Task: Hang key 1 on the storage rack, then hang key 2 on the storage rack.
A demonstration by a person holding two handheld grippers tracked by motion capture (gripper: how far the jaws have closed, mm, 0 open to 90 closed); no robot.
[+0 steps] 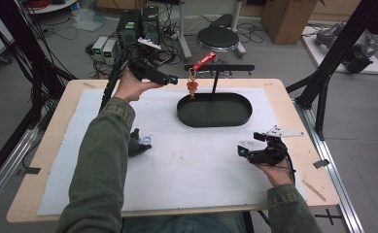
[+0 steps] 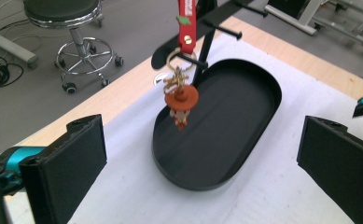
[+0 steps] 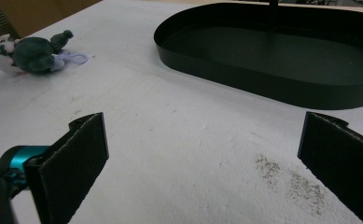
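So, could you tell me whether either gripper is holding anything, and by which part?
Nothing is held: the left gripper and right gripper are both open.

A lab: desktop computers (image 1: 137,26), tangled floor cables (image 1: 177,24), black aluminium framing (image 1: 333,53)

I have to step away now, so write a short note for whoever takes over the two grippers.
Left gripper: open, held up beside the red keychain, not touching it.
Right gripper: open, resting low over the white mat, holding nothing.
The keychain hangs from the stand over the black tray.
A dark plush keychain lies on the mat, left of the tray.
Done: one keychain hung. Left: likely the plush one.
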